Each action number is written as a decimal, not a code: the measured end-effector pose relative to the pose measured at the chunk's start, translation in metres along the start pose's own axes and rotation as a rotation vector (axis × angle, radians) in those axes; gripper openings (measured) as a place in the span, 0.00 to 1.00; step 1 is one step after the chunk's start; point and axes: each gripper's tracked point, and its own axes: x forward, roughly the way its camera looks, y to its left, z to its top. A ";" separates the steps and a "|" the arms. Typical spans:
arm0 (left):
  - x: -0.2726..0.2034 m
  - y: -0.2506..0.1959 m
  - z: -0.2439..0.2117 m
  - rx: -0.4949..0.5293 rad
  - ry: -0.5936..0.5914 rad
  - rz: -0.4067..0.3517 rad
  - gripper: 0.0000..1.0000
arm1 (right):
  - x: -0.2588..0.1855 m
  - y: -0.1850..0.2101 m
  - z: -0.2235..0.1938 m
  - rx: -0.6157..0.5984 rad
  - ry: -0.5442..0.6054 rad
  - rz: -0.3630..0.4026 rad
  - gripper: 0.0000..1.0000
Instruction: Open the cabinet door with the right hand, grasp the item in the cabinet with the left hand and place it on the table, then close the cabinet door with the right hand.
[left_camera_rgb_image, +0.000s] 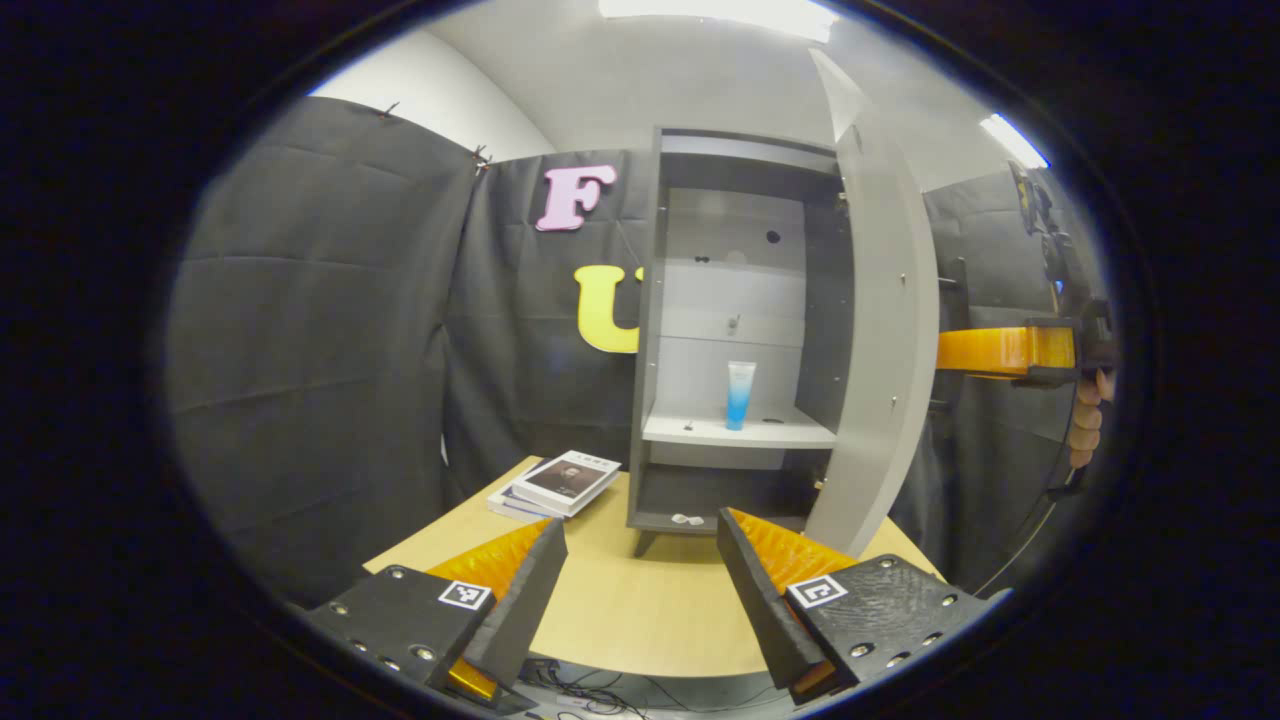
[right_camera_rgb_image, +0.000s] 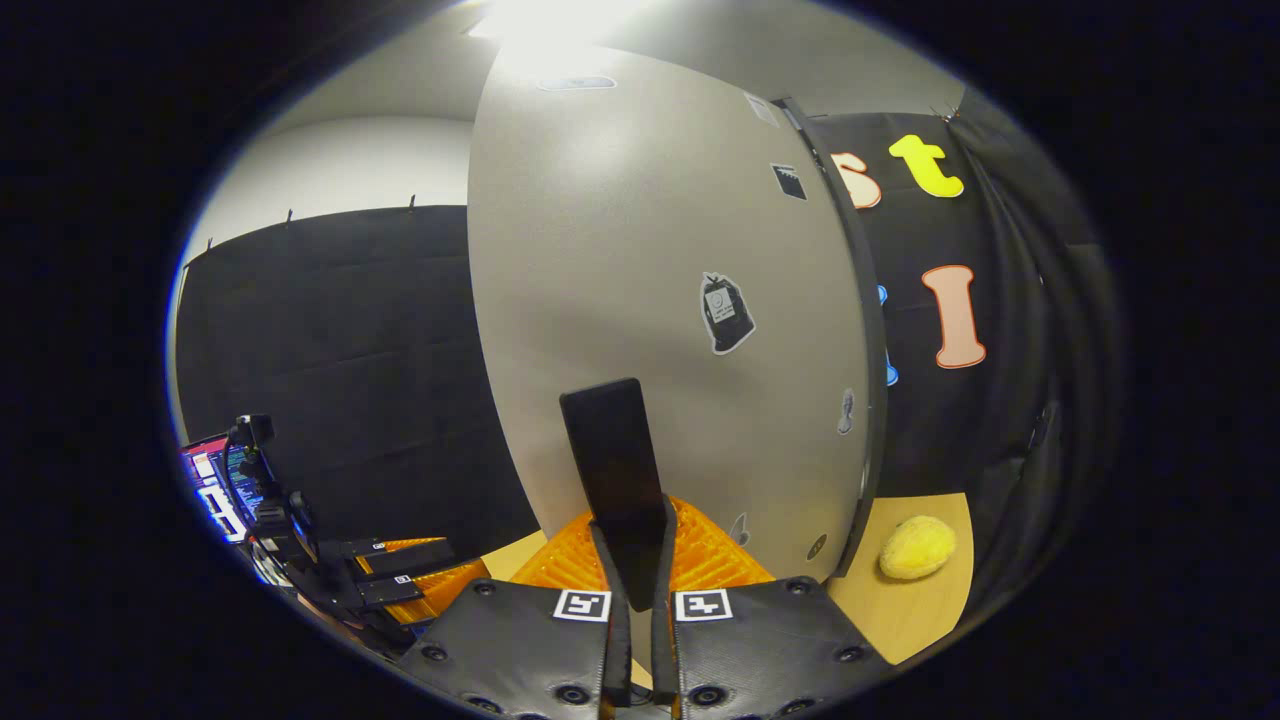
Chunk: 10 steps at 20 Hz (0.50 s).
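While shelved — tube (left_camera_rgb_image: 740, 394) beyond jaws

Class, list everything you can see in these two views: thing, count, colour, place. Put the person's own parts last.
Cabinet: one, grey, back of table.
Door: one, grey, swung open.
Tube: one, blue and white, upright on cabinet shelf.
Books: small stack, white covers, on table left of cabinet.
Table: one, light wood.
Yellow lump: one, on table beside the door.
Left claw: open, over table.
Right claw: shut on the door's handle.
Hand: one, holding right claw.
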 end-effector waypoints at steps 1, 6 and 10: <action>0.003 -0.006 -0.002 -0.004 0.006 -0.012 0.92 | -0.002 -0.003 0.001 0.002 -0.007 -0.013 0.10; 0.017 -0.019 -0.010 -0.017 0.039 -0.046 0.92 | -0.012 -0.013 0.003 -0.001 -0.046 -0.046 0.09; 0.028 -0.029 -0.012 0.004 0.059 -0.084 0.92 | -0.033 -0.026 0.003 -0.029 -0.058 -0.092 0.09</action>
